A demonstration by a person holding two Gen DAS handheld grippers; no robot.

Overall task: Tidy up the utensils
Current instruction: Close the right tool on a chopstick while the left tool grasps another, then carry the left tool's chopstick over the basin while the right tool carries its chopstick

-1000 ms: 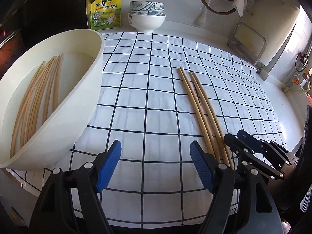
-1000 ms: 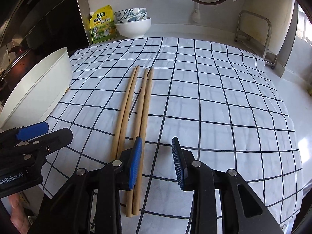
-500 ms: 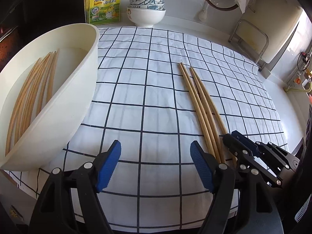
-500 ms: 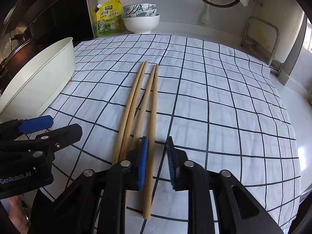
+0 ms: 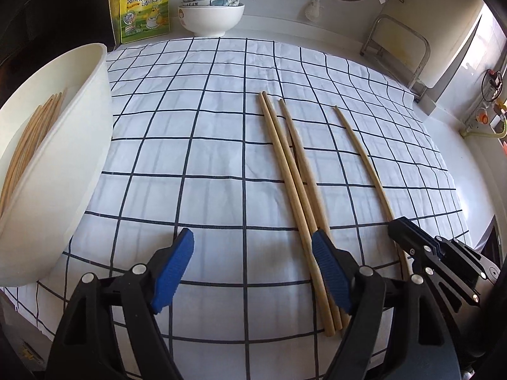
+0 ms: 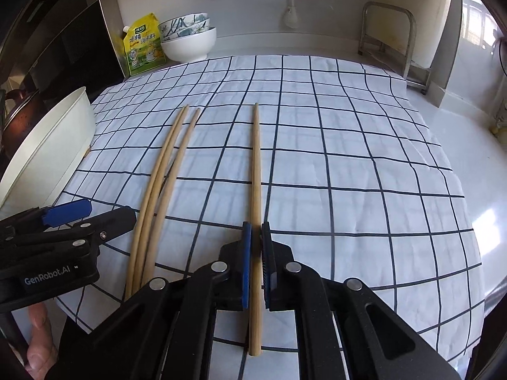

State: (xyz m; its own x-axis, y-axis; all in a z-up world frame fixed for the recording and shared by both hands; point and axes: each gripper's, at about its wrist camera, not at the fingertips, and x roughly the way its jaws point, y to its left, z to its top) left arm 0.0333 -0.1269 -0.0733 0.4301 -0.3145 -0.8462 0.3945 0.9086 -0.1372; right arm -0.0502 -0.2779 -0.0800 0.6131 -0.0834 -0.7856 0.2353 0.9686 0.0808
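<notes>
1. A batch of chopsticks already lies in the white tub at the left edge of the checked cloth, so part of the sorting looks done.
2. Four sticks are outside the tub, on or just over the cloth. Three lie close together, well right of the tub.
3. The fourth, a single stick, sits apart, farther from the tub than the three.
4. The right gripper has its jaws nearly together around that single stick's thick end; I judge it gripped, though contact with the cloth below cannot be ruled out.
5. The left gripper holds nothing, jaws wide, low over the cloth between the tub and the three sticks.
6. Left to do, by my reading: carry this stick to the tub, then the other three.
</notes>
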